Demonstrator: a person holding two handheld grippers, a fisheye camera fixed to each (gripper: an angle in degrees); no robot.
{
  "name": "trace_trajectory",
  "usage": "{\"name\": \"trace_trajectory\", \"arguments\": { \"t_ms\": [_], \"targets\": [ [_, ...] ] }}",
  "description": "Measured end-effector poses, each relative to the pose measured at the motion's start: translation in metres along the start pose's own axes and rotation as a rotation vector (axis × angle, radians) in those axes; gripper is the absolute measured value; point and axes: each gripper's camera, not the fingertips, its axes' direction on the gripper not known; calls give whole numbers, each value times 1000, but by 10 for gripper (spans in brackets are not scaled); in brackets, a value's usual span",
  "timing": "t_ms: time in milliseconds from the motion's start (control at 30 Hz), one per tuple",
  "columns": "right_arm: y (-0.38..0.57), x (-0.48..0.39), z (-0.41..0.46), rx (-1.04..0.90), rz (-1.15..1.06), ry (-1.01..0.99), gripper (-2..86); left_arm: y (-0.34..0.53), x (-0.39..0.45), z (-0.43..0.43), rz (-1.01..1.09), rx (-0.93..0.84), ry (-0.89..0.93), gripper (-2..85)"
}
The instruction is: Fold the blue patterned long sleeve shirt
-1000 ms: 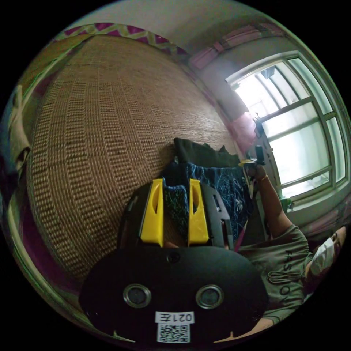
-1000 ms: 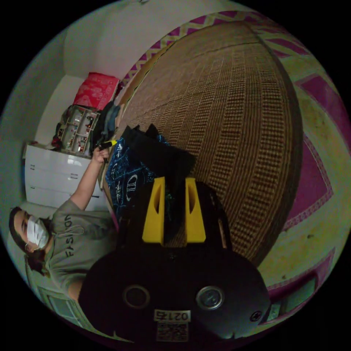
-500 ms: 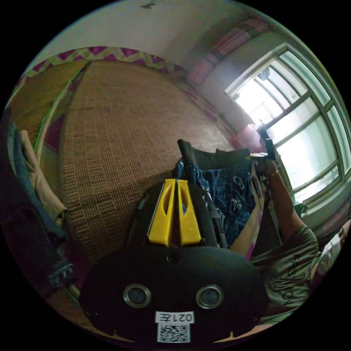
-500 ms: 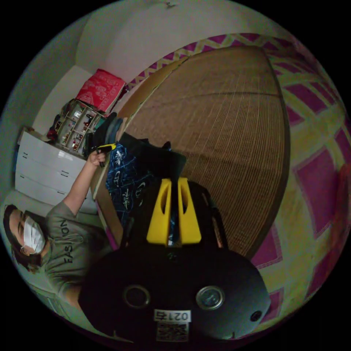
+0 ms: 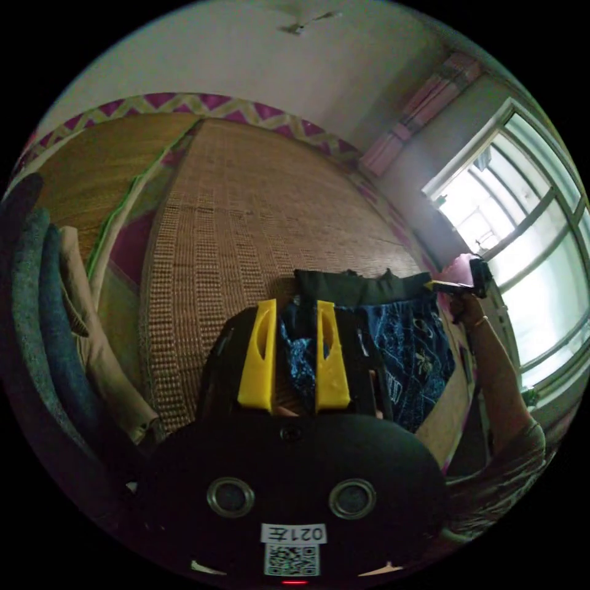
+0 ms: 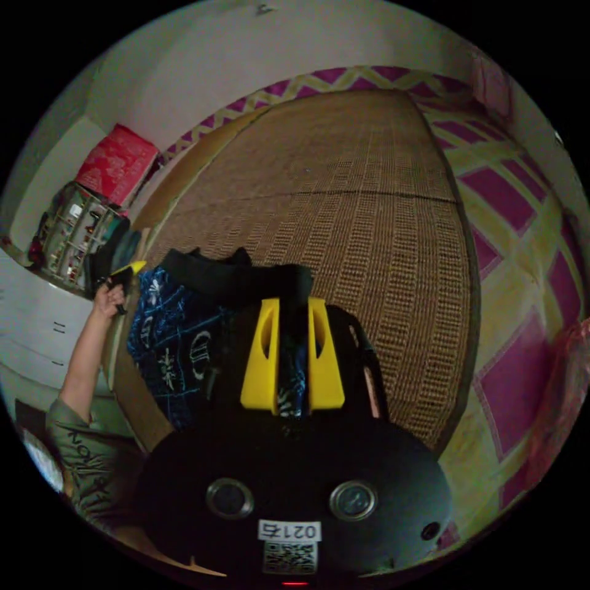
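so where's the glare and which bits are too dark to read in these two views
Left gripper view: the window is blown out white, and the clothes pile at the edge is murky. Right gripper view: dimmer overall, and the shirt has dark folds that swallow its pattern.

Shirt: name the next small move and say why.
Probably close both grippers on the shirt's two ends. The left gripper and right gripper each have cloth between parted jaws, and the shirt hangs over the edge of the woven mat, not yet spread flat.
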Motion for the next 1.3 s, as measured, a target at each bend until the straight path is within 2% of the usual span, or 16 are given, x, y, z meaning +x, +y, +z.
{"name": "trace_trajectory", "arguments": {
  "t_ms": [67,233,333,400,500,600,667,733,867,933,1067,1167,1300],
  "targets": [
    [3,13,4,43,45,-105,83,-4,5,4,19,-49,47,113],
    [8,19,24,33,110,-141,74,-13,26,17,35,-99,71,111],
    [12,9,34,36,108,-173,41,-18,47,27,52,-159,134,72],
    [16,-1,35,41,95,-190,30,-16,63,26,73,-185,77,13],
    [33,-26,18,110,36,-203,16,3,98,-13,183,-27,-22,-3],
    [67,-61,-23,228,-64,-270,7,43,127,-79,243,167,96,-8],
    [111,-102,-63,288,-185,-369,4,91,155,-142,331,285,221,-9],
    [160,-138,-92,321,-286,-433,3,137,182,-191,436,330,299,-10],
    [311,-229,-149,356,-514,-543,4,262,247,-286,635,355,426,-10],
    [380,-267,-161,375,-598,-515,4,315,271,-308,665,336,460,-10],
    [506,-325,-143,325,-629,-487,3,416,319,-315,644,195,426,-10],
    [558,-341,-105,246,-556,-458,3,469,334,-291,572,63,356,-10],
    [598,-359,-63,165,-512,-479,6,516,340,-274,468,4,340,-9]
  ]
}}
